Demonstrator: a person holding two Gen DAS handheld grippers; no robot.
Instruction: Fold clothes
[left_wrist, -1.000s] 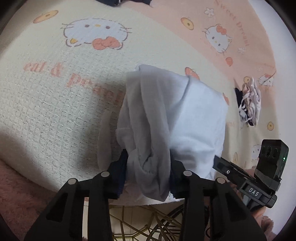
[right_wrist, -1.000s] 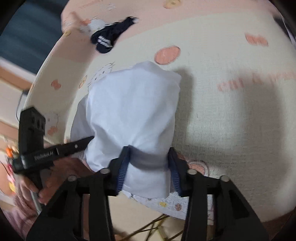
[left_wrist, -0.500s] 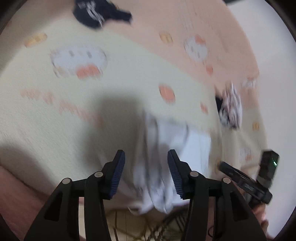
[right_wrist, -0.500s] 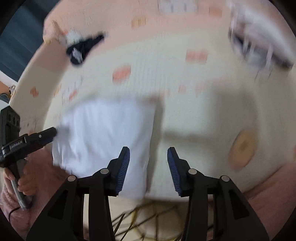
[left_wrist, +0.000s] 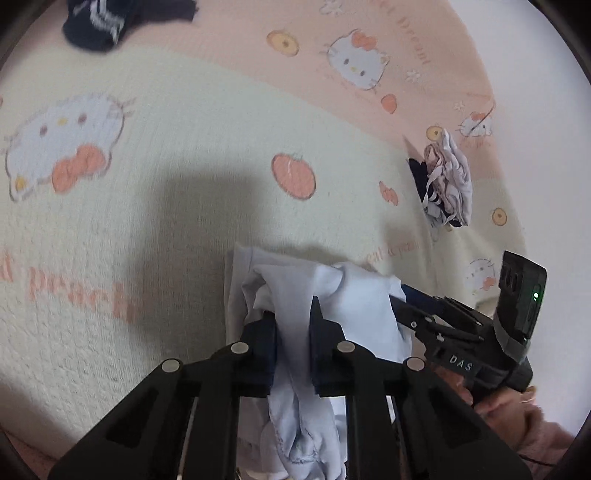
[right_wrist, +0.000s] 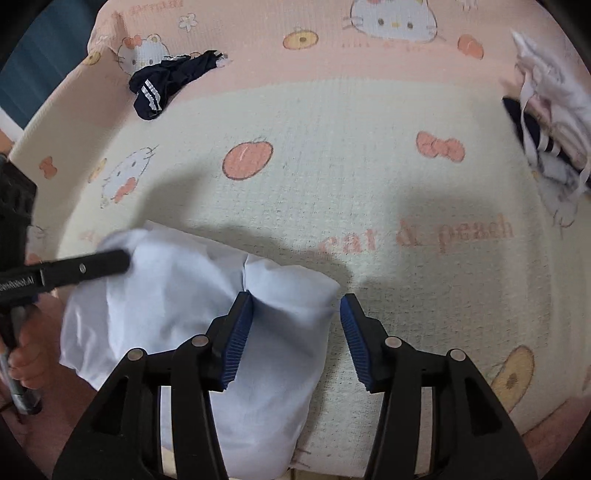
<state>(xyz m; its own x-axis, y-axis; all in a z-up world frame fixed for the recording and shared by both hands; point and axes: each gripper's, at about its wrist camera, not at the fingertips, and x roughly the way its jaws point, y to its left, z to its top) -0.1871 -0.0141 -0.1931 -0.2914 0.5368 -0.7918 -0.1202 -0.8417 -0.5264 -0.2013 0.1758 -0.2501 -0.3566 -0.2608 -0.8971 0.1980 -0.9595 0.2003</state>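
A white garment (left_wrist: 354, 295) lies folded and bunched at the near edge of the bed. My left gripper (left_wrist: 293, 332) pinches a gathered fold of it, and its jaws are closing, with the pads pressed into the cloth. In the right wrist view the same white garment (right_wrist: 177, 295) hangs over the bed edge. My right gripper (right_wrist: 295, 332) straddles the garment's right end as its jaws are opening. The left blue pad (right_wrist: 238, 332) touches the cloth and the right pad (right_wrist: 354, 343) stands clear of it.
The cat-and-peach blanket (right_wrist: 332, 166) covers the bed. A dark navy garment (right_wrist: 166, 81) lies at the far left. A heap of striped and pale clothes (right_wrist: 546, 122) sits at the right edge. A hand in a pink sleeve (left_wrist: 517, 417) holds the right gripper.
A second ago both grippers held the garment. Both then let go and swung back. Now the left has closed on a bunched fold and the right stands open around the garment's right end.
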